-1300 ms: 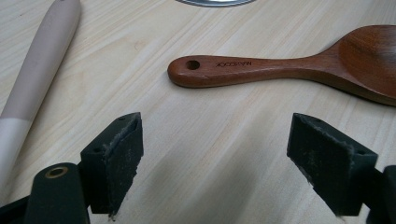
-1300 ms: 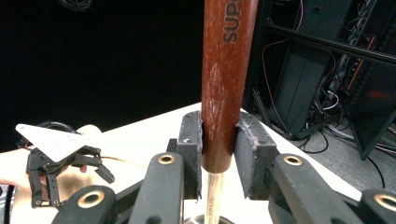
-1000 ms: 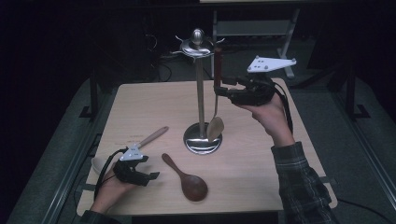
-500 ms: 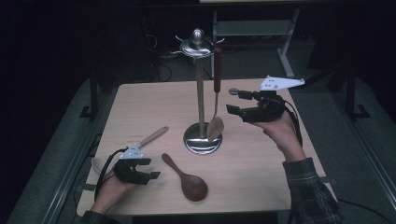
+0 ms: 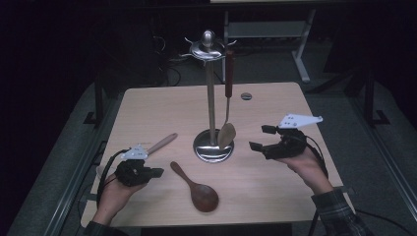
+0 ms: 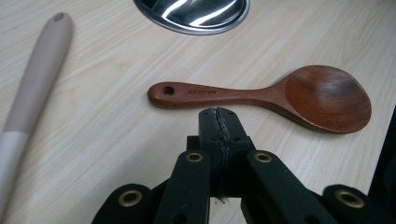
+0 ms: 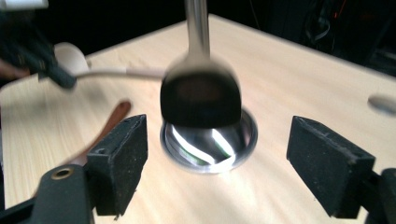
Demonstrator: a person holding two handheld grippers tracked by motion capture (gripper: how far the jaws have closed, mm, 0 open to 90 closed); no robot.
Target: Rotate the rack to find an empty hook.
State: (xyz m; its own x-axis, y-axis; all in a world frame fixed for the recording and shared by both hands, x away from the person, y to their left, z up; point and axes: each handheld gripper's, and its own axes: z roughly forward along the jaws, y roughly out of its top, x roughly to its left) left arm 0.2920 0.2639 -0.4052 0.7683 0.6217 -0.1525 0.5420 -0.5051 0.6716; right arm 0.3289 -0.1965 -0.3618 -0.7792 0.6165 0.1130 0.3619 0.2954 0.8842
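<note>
Right claw [image 5: 260, 138] has dropped away from the hung spoon [image 5: 226, 133], its jaws just opening, empty.
Left claw [image 6: 219, 122], just closed on nothing, sits beside the wooden spoon [image 6: 280, 95], whose handle lies crosswise near the bench's front edge.

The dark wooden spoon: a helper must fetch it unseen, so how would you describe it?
Start at the metal stand mid-table. The dark wooden spoon lies flat just in front of its base. Unlike the pale-handled utensil beside it, it is reddish-brown throughout.
</note>
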